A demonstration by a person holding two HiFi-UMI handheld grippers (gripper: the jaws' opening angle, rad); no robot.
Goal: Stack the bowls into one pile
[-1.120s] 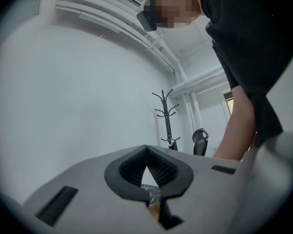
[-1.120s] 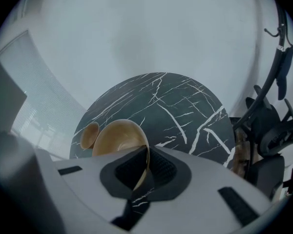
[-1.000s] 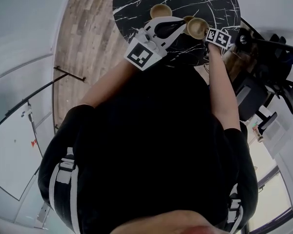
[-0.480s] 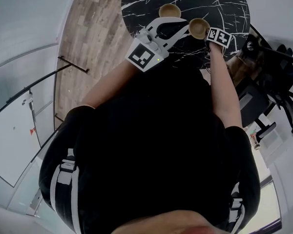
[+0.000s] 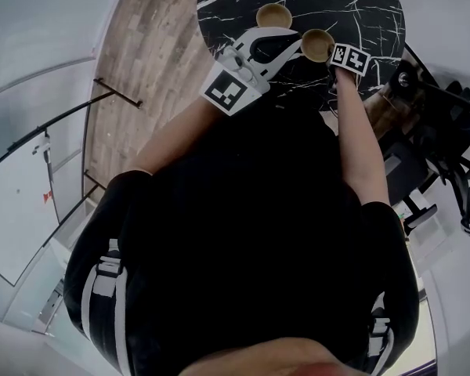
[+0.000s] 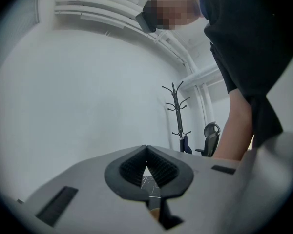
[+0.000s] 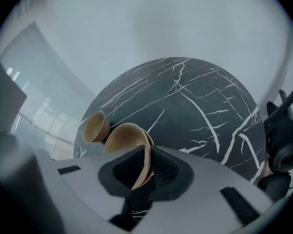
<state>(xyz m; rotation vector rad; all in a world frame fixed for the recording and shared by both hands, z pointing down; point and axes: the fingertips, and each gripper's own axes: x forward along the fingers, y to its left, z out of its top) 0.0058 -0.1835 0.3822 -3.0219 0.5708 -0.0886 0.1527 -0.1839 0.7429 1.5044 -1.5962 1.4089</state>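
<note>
While the right gripper [image 7: 145, 152] has just been easing its jaws apart, a bowl [image 7: 127, 136] rim stands loosely between them at table [image 7: 200, 106] edge; second bowl [image 7: 95, 126] just beside. Left gripper [image 6: 146, 149] closed, empty.

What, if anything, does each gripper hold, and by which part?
Right gripper: the rim wall of the tan round bowl stands between its jaws, which have just been opening, seemingly unclamped. Left gripper: jaws shut, empty.
</note>
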